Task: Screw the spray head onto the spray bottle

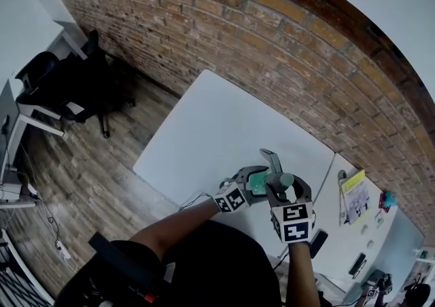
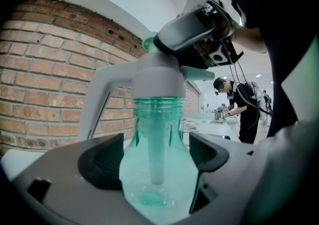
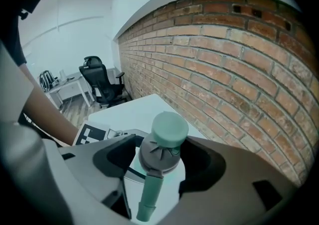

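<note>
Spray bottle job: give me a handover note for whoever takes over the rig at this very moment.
The left hand-held gripper is shut on the spray bottle, around its body.
The right hand-held gripper is shut on the spray head from above.
Done: the spray head sits on the neck.
Left: turn the head until tight. Rings show on the neck below it, so it is likely not fully seated.
</note>
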The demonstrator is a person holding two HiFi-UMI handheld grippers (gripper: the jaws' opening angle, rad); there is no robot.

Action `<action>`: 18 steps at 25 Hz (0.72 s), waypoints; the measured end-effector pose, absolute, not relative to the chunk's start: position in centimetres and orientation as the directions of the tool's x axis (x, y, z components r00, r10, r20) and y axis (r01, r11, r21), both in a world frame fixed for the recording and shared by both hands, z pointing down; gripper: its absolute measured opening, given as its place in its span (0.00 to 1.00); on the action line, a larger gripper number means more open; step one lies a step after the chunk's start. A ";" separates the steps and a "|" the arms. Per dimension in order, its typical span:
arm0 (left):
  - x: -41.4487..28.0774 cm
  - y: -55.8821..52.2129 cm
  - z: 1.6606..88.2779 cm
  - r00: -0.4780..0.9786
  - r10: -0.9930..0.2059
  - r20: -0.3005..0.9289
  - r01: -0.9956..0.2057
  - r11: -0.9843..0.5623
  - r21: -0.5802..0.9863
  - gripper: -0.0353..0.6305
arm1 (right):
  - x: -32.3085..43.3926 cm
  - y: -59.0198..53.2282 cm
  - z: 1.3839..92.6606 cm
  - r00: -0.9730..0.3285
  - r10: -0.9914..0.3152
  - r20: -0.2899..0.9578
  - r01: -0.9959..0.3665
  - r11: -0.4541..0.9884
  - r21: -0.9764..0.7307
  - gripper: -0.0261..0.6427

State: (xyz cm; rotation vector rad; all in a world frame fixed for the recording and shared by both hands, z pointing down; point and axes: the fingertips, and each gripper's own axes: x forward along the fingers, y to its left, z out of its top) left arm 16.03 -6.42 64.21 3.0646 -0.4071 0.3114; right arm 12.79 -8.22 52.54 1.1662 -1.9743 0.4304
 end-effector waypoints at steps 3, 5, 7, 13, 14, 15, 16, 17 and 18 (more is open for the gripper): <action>16.0 -6.4 64.2 0.946 -0.256 0.201 -0.262 -0.965 0.006 0.65 | 13.0 -8.0 52.8 -0.274 -0.563 0.780 -0.792 0.593 0.149 0.44; 16.0 -6.4 64.2 0.946 -0.255 0.200 -0.261 -0.965 0.006 0.65 | 13.0 -7.9 52.8 -0.292 -0.545 0.786 -0.753 0.638 0.163 0.44; 16.0 -6.4 64.1 0.946 -0.254 0.199 -0.261 -0.965 0.006 0.65 | 13.1 -7.8 52.8 -0.315 -0.525 0.791 -0.720 0.675 0.161 0.43; 15.9 -6.4 64.2 0.945 -0.256 0.202 -0.262 -0.965 0.005 0.65 | 13.0 -7.5 52.8 -0.398 -0.453 0.798 -0.613 0.779 0.136 0.42; 15.9 -6.4 64.2 0.945 -0.256 0.203 -0.262 -0.965 0.006 0.65 | 13.0 -7.4 52.8 -0.407 -0.440 0.800 -0.586 0.798 0.141 0.42; 15.9 -6.4 64.2 0.945 -0.255 0.203 -0.262 -0.965 0.006 0.65 | 13.1 -7.4 52.8 -0.415 -0.427 0.803 -0.558 0.817 0.146 0.42; 16.0 -6.4 64.2 0.945 -0.256 0.204 -0.263 -0.965 0.007 0.65 | 13.1 -7.4 52.8 -0.425 -0.414 0.805 -0.529 0.835 0.150 0.42; 16.0 -6.4 64.2 0.945 -0.256 0.206 -0.263 -0.965 0.009 0.65 | 13.1 -7.4 52.8 -0.435 -0.398 0.808 -0.500 0.853 0.151 0.42; 16.0 -6.4 64.3 0.944 -0.255 0.208 -0.263 -0.965 0.010 0.65 | 13.1 -7.3 52.8 -0.444 -0.380 0.811 -0.470 0.870 0.151 0.42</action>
